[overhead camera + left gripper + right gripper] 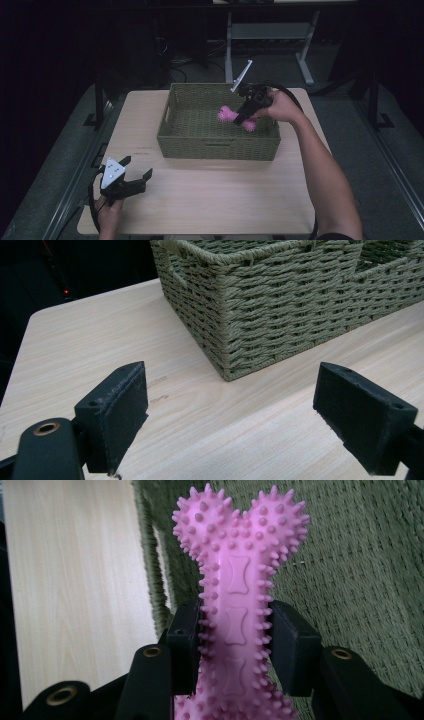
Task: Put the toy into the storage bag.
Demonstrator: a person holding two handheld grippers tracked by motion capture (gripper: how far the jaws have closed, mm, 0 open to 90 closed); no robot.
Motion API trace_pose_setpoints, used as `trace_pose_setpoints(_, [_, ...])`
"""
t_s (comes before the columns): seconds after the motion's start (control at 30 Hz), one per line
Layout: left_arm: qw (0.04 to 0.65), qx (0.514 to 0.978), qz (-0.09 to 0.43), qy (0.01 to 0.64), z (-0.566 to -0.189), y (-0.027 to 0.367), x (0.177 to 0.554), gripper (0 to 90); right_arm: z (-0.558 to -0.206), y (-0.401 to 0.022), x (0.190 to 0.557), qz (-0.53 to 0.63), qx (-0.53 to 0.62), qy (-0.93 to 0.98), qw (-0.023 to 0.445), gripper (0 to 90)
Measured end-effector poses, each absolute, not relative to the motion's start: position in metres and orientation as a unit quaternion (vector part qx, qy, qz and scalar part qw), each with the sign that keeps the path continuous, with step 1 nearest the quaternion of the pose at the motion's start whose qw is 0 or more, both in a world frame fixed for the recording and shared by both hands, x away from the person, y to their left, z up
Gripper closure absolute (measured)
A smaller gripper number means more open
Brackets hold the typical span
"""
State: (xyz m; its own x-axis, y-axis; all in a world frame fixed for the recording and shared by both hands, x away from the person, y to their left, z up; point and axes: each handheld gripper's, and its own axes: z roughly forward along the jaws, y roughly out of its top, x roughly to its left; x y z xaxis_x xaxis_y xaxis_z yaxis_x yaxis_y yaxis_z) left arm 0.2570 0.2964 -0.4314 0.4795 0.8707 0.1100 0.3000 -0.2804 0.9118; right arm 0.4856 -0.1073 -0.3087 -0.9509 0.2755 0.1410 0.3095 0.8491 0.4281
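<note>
Left gripper [134, 176] idle at near table [210, 200] corner, jaws spread, empty. Right gripper [235, 645] pinches pink spiked bone toy [240, 605] at shaft, inside woven basket [217, 150]. Step judged: placing or lifting toy; direction unclear. Next: release, or raise above rim.

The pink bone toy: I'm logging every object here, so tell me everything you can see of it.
The pink bone toy is bone-shaped with a two-lobed knob at each end, covered in small spikes, with little bone shapes embossed along its shaft. It looks like soft rubber. The right gripper is shut on its shaft, one black jaw on each side. It is inside the green woven basket, toward the right side; whether it touches the basket floor cannot be told.
</note>
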Motion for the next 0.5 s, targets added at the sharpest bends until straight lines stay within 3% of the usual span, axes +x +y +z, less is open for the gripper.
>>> trace_pose_setpoints(0.5, [0.448, 0.734, 0.319, 0.399, -0.431, 0.295, 0.257, 13.8, -0.324, -0.097, 0.491, -0.218, -0.154, -0.963, 0.046, 57.8])
